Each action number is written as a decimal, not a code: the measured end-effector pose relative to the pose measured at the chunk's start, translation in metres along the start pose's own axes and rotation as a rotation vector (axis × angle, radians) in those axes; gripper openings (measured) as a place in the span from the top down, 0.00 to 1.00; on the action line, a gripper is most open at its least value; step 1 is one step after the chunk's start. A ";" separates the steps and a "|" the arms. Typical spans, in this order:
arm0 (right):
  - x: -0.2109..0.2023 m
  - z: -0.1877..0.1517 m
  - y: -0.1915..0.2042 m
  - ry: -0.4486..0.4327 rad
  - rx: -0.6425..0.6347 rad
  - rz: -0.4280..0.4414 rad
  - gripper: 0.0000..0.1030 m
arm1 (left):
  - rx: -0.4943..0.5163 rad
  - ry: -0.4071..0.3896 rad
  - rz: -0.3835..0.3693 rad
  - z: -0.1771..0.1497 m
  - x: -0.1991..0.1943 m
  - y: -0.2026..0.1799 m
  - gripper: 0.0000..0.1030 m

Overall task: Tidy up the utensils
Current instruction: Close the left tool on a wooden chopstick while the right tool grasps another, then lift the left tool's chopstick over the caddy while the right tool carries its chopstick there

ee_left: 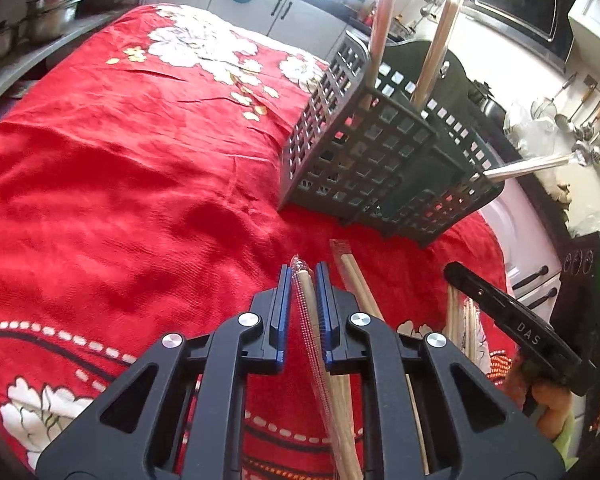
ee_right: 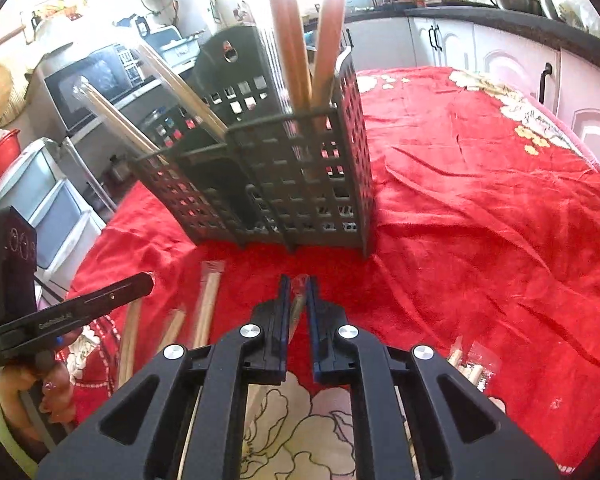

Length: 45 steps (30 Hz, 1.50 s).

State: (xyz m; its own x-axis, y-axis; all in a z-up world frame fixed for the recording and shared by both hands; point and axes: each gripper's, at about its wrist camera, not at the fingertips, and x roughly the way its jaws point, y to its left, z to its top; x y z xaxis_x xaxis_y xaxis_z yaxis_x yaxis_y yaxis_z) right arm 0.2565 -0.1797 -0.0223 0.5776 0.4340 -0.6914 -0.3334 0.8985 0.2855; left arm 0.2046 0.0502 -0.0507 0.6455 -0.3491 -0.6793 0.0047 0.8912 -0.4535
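From the left wrist camera we see our left gripper [ee_left: 304, 280] with its jaws pinching a wrapped pair of chopsticks [ee_left: 309, 312], which runs back between the blue pads toward the camera. Ahead, the dark holder [ee_left: 364, 152] stands on the red cloth [ee_left: 140, 160] that covers the desk, and it already carries several wrapped chopsticks: two standing up out of the far compartment and one leaning out to the side. More pairs lie loose on the cloth, one just beside our jaws [ee_left: 354, 276] and a few under the right gripper [ee_left: 512, 320], whose side we see here, though not its tips. From the right wrist camera we see that right gripper [ee_right: 298, 292] with its jaws pressed onto another wrapped pair [ee_right: 298, 300], the tip poking out between the pads, just short of the holder [ee_right: 300, 168]. Here the holder shows two pairs upright in the near right compartment and two more leaning out of the left one. Loose pairs lie on the cloth [ee_right: 480, 200] to the left [ee_right: 208, 304], and a few short wrapped pieces [ee_right: 470, 364] sit to the right. We judge the task well begun but not finished: some pairs are stowed, two are in hand and not yet placed, and several on the cloth are left to collect.
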 end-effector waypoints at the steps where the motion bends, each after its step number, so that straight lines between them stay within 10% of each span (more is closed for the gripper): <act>1: -0.004 0.000 0.001 -0.011 -0.003 -0.001 0.92 | -0.005 -0.007 -0.004 -0.001 -0.003 0.001 0.92; 45: -0.135 0.026 0.103 -0.386 -0.245 0.069 0.95 | 0.023 -0.383 -0.012 0.005 -0.136 -0.027 0.96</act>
State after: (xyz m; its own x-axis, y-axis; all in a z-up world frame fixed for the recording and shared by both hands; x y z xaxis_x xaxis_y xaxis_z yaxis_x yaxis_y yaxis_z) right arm 0.1636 -0.1442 0.1170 0.7676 0.5269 -0.3648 -0.5205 0.8447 0.1246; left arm 0.1200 0.0749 0.0570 0.8841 -0.2295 -0.4070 0.0281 0.8956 -0.4439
